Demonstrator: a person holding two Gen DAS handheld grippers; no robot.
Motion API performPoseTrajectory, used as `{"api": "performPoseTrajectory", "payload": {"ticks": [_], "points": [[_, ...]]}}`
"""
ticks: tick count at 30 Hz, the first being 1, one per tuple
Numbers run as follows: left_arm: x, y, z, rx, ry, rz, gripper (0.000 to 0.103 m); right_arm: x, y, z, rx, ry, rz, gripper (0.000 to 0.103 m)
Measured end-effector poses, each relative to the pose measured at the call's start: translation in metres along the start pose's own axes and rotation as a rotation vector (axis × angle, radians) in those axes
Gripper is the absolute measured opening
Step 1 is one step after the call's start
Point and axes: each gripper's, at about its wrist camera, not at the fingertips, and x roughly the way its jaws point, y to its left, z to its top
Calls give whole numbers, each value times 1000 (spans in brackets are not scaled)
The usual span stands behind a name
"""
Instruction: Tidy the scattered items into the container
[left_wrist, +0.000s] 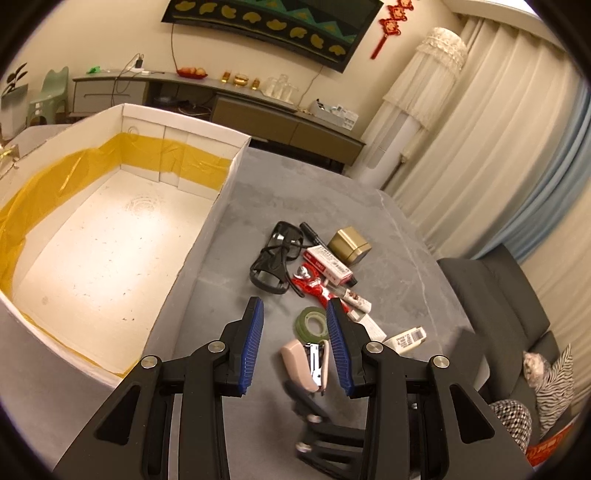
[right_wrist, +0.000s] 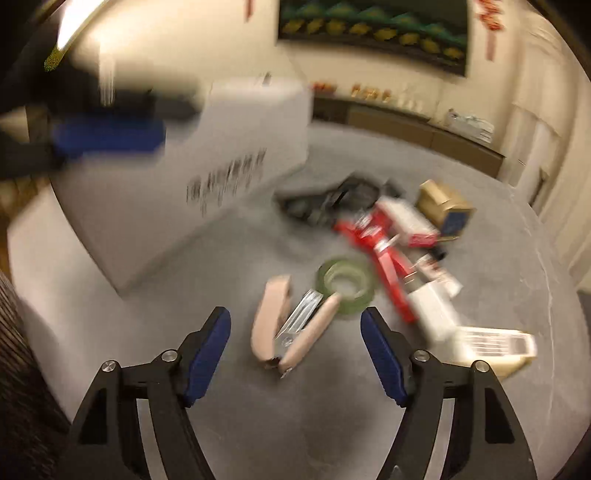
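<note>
Right-wrist view badly blurred; both my grippers, left gripper and right gripper, gape half-open, holding nothing, above the pink stapler beside the tape roll.

Open left tool above stapler

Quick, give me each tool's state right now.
Left tool: open, holding nothing.
Right tool: open, holding nothing; the pink stapler lies on the table beyond it.
</note>
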Motion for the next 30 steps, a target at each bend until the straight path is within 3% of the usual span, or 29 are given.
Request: {"api": "performPoseTrajectory", "payload": {"ticks": [2,3,7,8,9,11,19,21,24,27,29,30], "points": [[-1,3,0,-9,3,-2,38,7,-6,0,40,32,27,42],[-2,4,1,-13,3,-5,37,4,-18,3,128,17,99,41],[-6,5,3,-8,-2,-19,38,10,-88,-9,668,-30,671,42],[-6,5,2,-4,1,-22,38,20,-100,-17,763,-11,760,43],[-4,4,1,-1,12,-22,38,25,-105,-21,788,11,744,45],[0,1,-1,6,30,-25,38,26,-112,-27,776,22,612,52],[3,0,-3,8,32,-5,38,7,-105,-22,605,4,396,51],[3,1,-3,4,29,2,38,-14,-87,-11,453,-81,270,51],[1,3,-1,-10,17,4,38,-36,-48,3,194,-174,189,51],[-1,3,-1,-11,11,2,38,-20,5,9,-95,-141,51,43],[-2,3,-1,-10,9,-1,38,5,21,8,-187,-82,-15,39],[-2,3,-1,-10,11,-3,38,20,21,9,-203,-50,-50,29]]}}
